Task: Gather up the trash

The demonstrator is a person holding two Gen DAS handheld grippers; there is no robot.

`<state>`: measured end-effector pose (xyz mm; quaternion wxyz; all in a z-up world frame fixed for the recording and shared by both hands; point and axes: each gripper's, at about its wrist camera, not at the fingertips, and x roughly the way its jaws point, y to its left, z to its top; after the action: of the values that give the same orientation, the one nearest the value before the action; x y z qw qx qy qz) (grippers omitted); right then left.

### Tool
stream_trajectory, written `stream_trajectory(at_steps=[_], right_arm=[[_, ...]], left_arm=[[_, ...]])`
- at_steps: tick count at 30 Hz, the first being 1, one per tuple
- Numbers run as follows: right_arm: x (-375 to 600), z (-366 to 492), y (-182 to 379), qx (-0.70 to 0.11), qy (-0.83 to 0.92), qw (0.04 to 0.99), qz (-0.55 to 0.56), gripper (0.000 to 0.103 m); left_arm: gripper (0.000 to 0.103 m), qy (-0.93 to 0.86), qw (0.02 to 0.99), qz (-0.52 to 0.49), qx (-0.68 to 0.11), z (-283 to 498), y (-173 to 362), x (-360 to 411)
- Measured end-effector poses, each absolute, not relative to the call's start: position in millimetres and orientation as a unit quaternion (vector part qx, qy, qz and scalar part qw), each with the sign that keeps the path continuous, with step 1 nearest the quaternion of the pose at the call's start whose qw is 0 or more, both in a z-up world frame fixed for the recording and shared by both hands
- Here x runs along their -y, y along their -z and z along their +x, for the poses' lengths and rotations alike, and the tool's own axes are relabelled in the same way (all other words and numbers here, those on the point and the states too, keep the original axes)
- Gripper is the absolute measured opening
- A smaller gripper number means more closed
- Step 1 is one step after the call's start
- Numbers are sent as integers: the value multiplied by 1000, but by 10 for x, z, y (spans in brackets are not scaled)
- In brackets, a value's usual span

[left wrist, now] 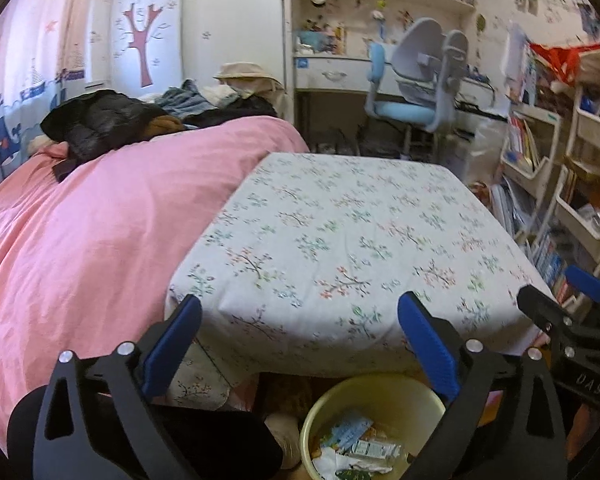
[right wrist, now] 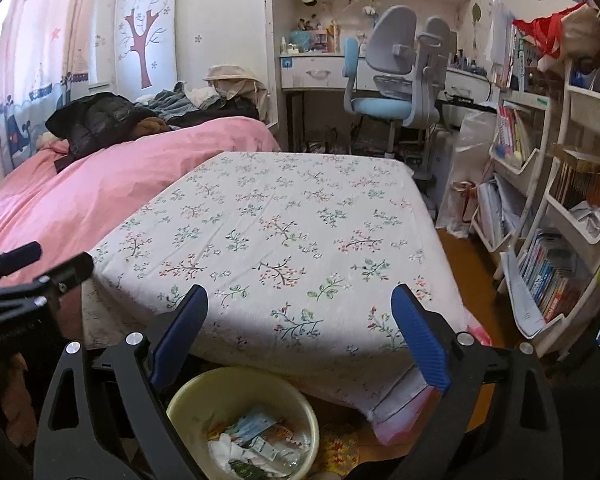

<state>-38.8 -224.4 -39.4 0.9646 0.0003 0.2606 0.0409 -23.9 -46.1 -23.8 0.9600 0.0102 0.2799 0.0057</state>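
Bedroom setting: your two wrist cameras both face a bed whose mattress is covered by a floral sheet at frame centre, with a pink duvet filling the left side and a heap of dark clothes in the upper left. Behind, in the upper middle, you have a white desk with a blue and grey chair in front of it. Shelving packed with books runs down the right edge.

Item, trash bin: a pale yellow round bucket on the floor at the foot of the bed, at the bottom centre of the left wrist view and bottom left of centre in the right wrist view. It holds trash, namely crumpled wrappers, paper and small packets.

Item, left gripper: you hold it with its blue-padded fingers spread wide, nothing between them, above the near corner of the mattress and the bin. It also shows at the left edge of the right wrist view.

Item, right gripper: likewise spread wide and empty, its fingers framing the end of the floral sheet, with the bin low between them toward the left finger. It appears at the right edge of the left wrist view.
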Motion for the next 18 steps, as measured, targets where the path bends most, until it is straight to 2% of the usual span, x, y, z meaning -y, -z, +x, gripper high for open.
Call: stream_trajectory(at_steps=[18], right_arm=[[2249, -437, 374, -232, -15, 973, -15, 93]], left_arm=[[95, -15, 964, 14, -265, -279, 194, 460]])
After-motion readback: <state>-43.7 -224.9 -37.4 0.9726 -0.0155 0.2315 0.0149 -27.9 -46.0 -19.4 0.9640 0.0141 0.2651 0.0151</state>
